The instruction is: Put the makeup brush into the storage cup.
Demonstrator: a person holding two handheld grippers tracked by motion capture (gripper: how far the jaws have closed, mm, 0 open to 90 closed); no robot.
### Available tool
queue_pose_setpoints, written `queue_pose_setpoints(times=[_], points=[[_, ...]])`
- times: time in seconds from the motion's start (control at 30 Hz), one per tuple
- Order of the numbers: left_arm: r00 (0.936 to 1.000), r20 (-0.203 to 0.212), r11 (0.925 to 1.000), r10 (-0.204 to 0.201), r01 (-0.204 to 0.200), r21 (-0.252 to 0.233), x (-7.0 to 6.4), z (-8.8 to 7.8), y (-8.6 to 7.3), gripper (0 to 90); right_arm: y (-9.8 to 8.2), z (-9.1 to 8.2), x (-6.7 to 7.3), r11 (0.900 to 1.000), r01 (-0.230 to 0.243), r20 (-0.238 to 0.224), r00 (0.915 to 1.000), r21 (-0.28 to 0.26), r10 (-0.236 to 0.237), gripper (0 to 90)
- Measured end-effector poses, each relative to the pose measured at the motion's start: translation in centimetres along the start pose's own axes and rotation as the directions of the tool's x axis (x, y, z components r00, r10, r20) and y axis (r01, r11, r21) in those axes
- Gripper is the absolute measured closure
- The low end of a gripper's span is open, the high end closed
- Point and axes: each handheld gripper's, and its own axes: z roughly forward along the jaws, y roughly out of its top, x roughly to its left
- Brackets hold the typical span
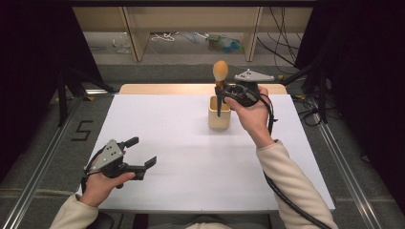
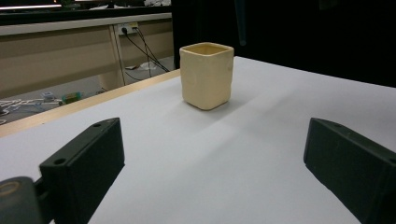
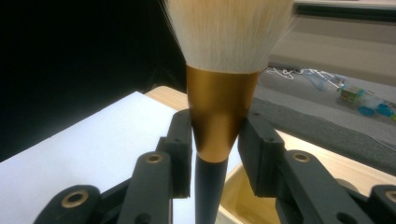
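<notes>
**Brush hanging over the cup, left hand just chilling**

Standing here watching, going left to right across the table. The left gripper is sitting low near the front left corner, held in the person's left hand, and its jaws are standing wide apart with nothing between them. It's pointing across the white top toward the cup, which is well apart from it. In the left gripper view the cup is sitting upright on the white surface, squarish with rounded corners, cream coloured, not far from the table's wooden far edge.

Moving right, in the high view the cup is standing toward the back of the table, a bit right of centre. The brush is hanging upright right over it, fluffy head up, dark handle pointing down with its tip at the cup's mouth. Can't tell if the tip is touching anything inside.

The right gripper is just beside the cup, up above it, held in the right hand. In the right gripper view its jaws are clamping on the brush at the narrow end of the gold collar, one pad on each side, with the pale bristles fanning out above and the cup's rim peeking in just below.
</notes>
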Motion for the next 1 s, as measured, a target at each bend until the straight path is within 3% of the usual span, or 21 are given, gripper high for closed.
queue_pose_setpoints(times=[0.2, 1.0], points=[[1.0000, -0.001, 1.0000, 0.001, -0.001, 0.001, 0.01, 0.00, 0.00, 4.8, 0.08, 0.08, 0.00, 1.000, -0.015, -0.010, 0.9998, 0.002, 0.015, 66.9], [1.0000, -0.001, 1.0000, 0.006, -0.006, 0.001, 0.07, -0.02, 0.01, 4.9, 0.42, 0.22, -0.41, 1.000, -0.003, 0.016, 0.9999, -0.025, 0.003, 67.0]])
